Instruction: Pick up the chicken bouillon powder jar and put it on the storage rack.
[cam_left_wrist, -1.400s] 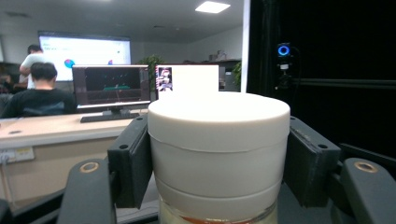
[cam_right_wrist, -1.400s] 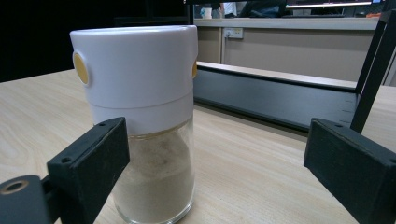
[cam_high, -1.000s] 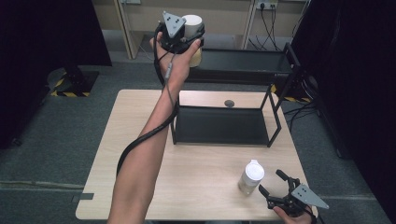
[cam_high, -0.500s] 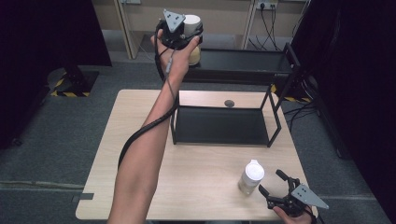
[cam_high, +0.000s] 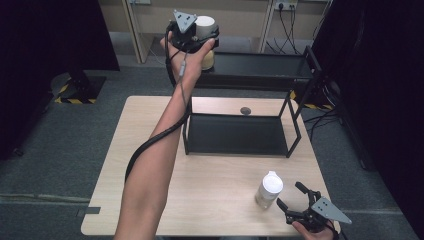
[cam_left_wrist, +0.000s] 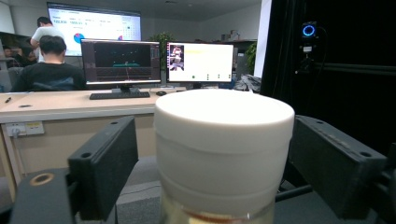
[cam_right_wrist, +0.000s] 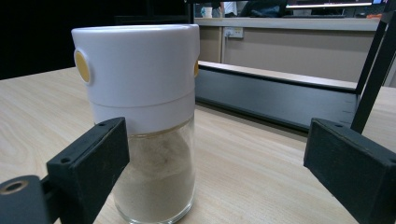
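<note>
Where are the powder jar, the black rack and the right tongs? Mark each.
powder jar (cam_right_wrist: 144, 84), right gripper view, white cap
black rack (cam_high: 235, 134), high view, lower shelf
right tongs (cam_high: 292, 197), high view, between the fingertips

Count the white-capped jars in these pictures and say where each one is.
2. One jar sits between the jaws of the left hand-held gripper, raised by the rack's top shelf. The other jar stands on the table before the open right hand-held gripper.

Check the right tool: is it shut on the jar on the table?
No, the right tool is open, its jaws apart, with the jar standing free near its left jaw.
</note>
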